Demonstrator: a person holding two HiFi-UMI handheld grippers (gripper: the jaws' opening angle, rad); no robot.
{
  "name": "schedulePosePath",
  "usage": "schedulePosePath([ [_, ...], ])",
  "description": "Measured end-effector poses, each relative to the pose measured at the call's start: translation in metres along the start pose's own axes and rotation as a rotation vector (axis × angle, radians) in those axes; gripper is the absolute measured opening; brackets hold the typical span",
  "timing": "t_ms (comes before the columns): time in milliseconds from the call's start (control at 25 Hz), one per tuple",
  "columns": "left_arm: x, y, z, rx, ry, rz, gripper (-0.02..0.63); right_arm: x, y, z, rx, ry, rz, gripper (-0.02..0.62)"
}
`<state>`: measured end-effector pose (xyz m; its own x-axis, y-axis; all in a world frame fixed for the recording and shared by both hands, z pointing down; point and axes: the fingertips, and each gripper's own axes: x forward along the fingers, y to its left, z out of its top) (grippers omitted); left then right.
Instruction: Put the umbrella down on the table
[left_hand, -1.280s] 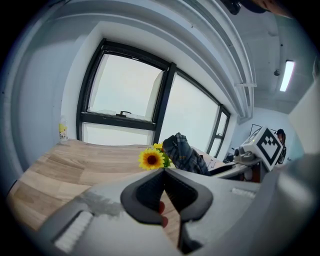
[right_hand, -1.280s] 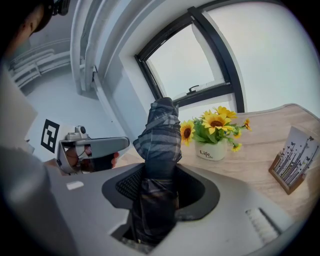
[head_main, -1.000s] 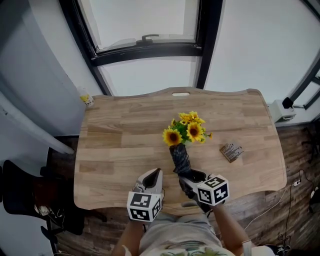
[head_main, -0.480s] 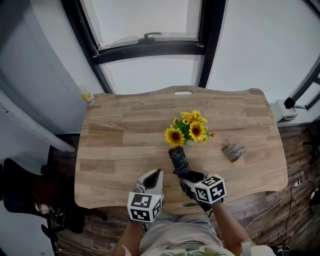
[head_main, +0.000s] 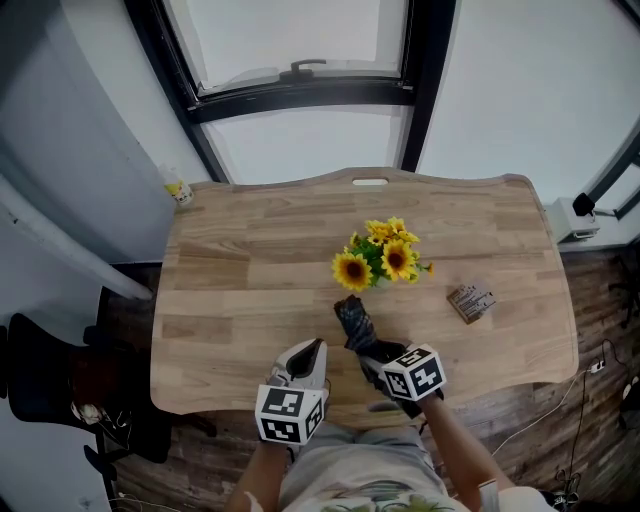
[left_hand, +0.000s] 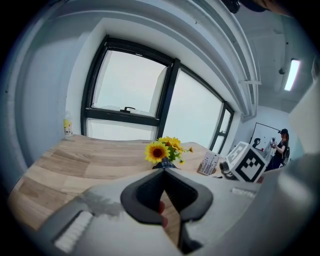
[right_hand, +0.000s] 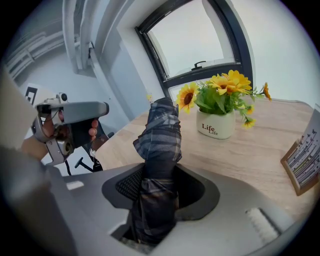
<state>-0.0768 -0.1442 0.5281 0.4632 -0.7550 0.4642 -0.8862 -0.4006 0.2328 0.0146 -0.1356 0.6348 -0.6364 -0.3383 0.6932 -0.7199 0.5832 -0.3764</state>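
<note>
The folded plaid umbrella (right_hand: 161, 142) tilts up from the right gripper (right_hand: 162, 189), whose jaws clamp it, over the table's (head_main: 240, 290) near edge. Beyond it, a white pot (right_hand: 216, 125) of sunflowers (right_hand: 225, 86) reads "Life". The left gripper's (left_hand: 164, 173) jaws meet, empty.

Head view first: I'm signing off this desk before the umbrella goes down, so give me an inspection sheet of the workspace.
Surface: light wooden table, plank top.
Job's things: dark plaid folded umbrella, held tilted, not yet laid flat.
Clutter: yellow sunflowers in white pot; small card stand; small yellow bottle at far-left corner.
Grippers: right gripper shut on umbrella; left gripper shut, empty.
Cables: thin cable on floor, right of table.
Surroundings: black-framed window; black chair at left.
</note>
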Motion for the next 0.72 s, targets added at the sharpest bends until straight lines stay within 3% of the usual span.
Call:
schedulePosePath([
  [720, -0.001, 0.009, -0.010, -0.018, 0.022, 0.033, -0.001, 0.038, -0.012, -0.026, -0.042, 0.157, 0.004, 0.186],
])
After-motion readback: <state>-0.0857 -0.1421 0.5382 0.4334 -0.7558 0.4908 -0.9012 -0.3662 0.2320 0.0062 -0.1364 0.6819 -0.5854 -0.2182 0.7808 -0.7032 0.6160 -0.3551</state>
